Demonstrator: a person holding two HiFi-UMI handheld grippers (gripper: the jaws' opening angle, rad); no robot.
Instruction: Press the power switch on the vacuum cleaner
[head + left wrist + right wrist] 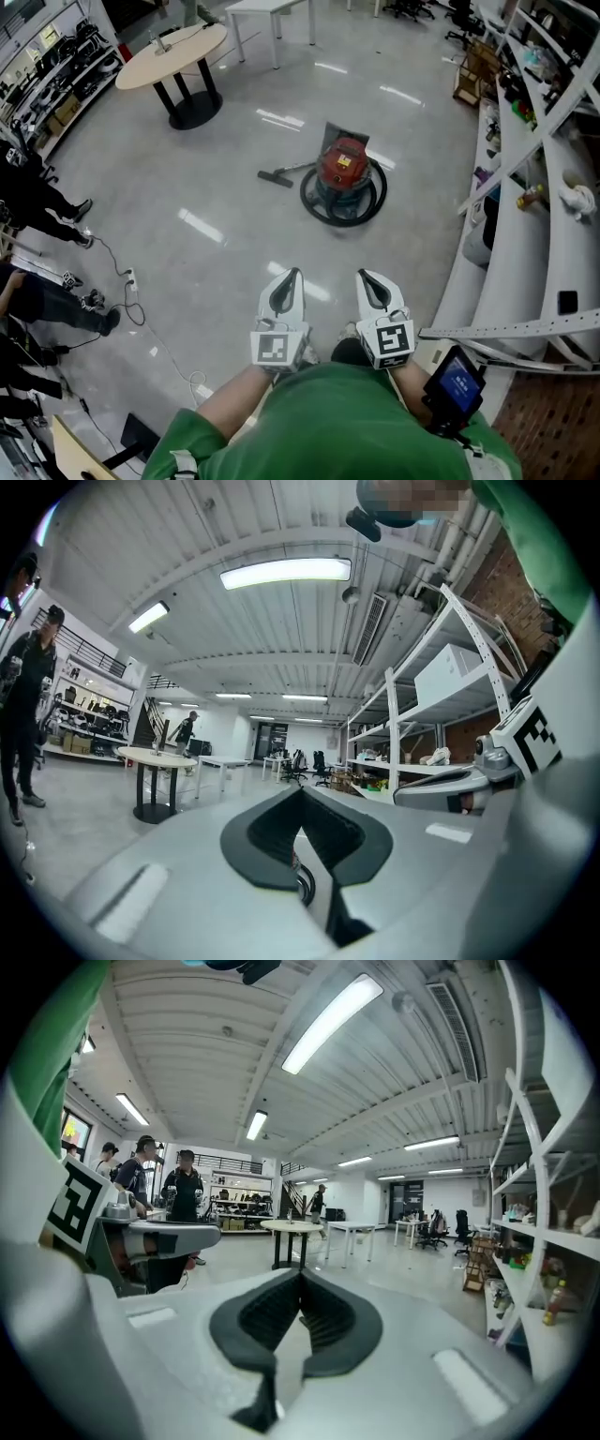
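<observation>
The vacuum cleaner [343,167] is a red canister standing on the grey floor ahead of me, with a black hose coiled round its base and a floor nozzle [276,177] lying to its left. I cannot make out its power switch from here. My left gripper [294,272] and right gripper [362,274] are held side by side close to my body, well short of the vacuum, both pointing toward it. In the left gripper view the left gripper [302,791] has its jaws together with nothing held. The right gripper [300,1275] looks the same in its own view.
White shelving [525,234] with small items runs along the right. A round table [173,54] and a white table [272,9] stand at the back. People [37,202] stand at the left, with cables [131,286] on the floor near them.
</observation>
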